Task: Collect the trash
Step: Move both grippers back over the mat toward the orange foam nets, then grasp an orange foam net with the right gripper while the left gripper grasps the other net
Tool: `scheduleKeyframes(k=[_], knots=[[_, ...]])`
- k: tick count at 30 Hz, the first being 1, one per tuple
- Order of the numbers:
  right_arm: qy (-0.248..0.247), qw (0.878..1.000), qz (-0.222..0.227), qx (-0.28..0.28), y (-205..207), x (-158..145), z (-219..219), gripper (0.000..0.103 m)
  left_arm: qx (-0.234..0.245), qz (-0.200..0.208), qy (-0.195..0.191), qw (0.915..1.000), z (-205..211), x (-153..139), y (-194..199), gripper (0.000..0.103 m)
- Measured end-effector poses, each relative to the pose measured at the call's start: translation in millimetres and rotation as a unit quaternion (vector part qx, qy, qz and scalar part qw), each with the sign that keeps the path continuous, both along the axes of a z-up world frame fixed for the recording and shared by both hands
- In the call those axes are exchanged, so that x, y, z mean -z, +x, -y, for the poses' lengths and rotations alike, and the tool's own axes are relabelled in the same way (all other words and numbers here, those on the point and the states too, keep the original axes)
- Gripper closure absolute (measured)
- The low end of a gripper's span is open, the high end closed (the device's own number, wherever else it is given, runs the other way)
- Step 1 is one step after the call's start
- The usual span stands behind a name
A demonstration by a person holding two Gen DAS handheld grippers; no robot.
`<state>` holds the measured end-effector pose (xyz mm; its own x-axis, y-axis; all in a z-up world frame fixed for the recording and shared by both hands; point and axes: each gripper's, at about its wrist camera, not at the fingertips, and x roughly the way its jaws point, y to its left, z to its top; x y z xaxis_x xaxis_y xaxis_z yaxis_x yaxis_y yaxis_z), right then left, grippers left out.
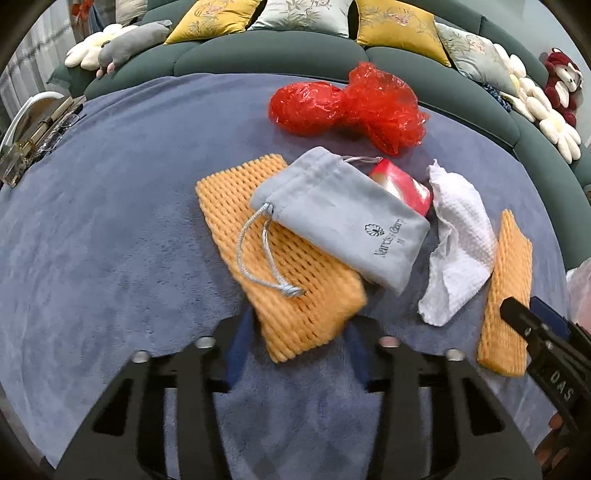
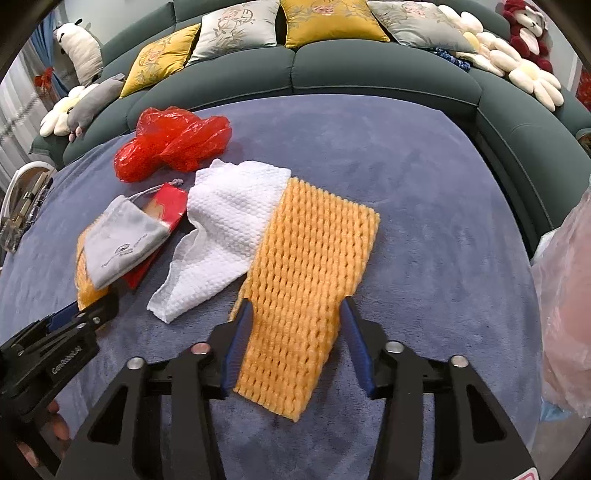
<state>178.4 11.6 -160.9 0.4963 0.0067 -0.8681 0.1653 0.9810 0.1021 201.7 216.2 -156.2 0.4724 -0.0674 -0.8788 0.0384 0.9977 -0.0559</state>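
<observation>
On the blue cloth-covered table lie several pieces of trash. My left gripper (image 1: pixel 297 334) is open, its fingers astride the near end of an orange foam net (image 1: pixel 288 266). A grey drawstring pouch (image 1: pixel 340 218) lies on that net, over a red packet (image 1: pixel 402 188). A white paper towel (image 1: pixel 458 240) and a red plastic bag (image 1: pixel 351 107) lie beyond. My right gripper (image 2: pixel 295 314) is open around a second orange foam net (image 2: pixel 306 266); it also shows in the left wrist view (image 1: pixel 509 291). The towel (image 2: pixel 229 229), pouch (image 2: pixel 122 240) and red bag (image 2: pixel 173 144) show to its left.
A dark green sofa (image 1: pixel 280 55) with yellow and grey cushions curves behind the table. A translucent plastic bag (image 2: pixel 565 295) hangs at the right edge. Glasses and a clear box (image 1: pixel 33 144) sit at the table's left edge. Plush toys (image 2: pixel 528 29) rest on the sofa.
</observation>
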Motion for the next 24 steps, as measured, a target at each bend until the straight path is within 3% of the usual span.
scheduleKeyframes(k=[3, 7, 8, 19, 23, 24], knots=[[0.003, 1.0, 0.0, 0.005, -2, -1, 4, 0.074, -0.002, -0.001, -0.01, 0.9999, -4, -3, -6, 0.078], [0.007, 1.0, 0.001, 0.005, -6, -1, 6, 0.085, -0.006, 0.0, -0.013, 0.9999, -7, -8, -15, 0.081], [0.009, 1.0, -0.001, 0.003, -8, -2, 6, 0.091, -0.007, 0.001, -0.013, 0.9999, -6, -11, -15, 0.082], [0.047, 0.999, 0.009, -0.008, -31, -19, 5, 0.091, -0.035, 0.018, -0.019, 0.999, -32, -39, -55, 0.082], [0.056, 0.998, 0.004, 0.003, -37, -17, 7, 0.084, -0.033, 0.0, -0.032, 0.999, -40, -35, -71, 0.082], [0.051, 0.999, 0.005, 0.002, -39, -18, 6, 0.078, -0.032, -0.003, -0.033, 0.9989, -39, -34, -75, 0.082]])
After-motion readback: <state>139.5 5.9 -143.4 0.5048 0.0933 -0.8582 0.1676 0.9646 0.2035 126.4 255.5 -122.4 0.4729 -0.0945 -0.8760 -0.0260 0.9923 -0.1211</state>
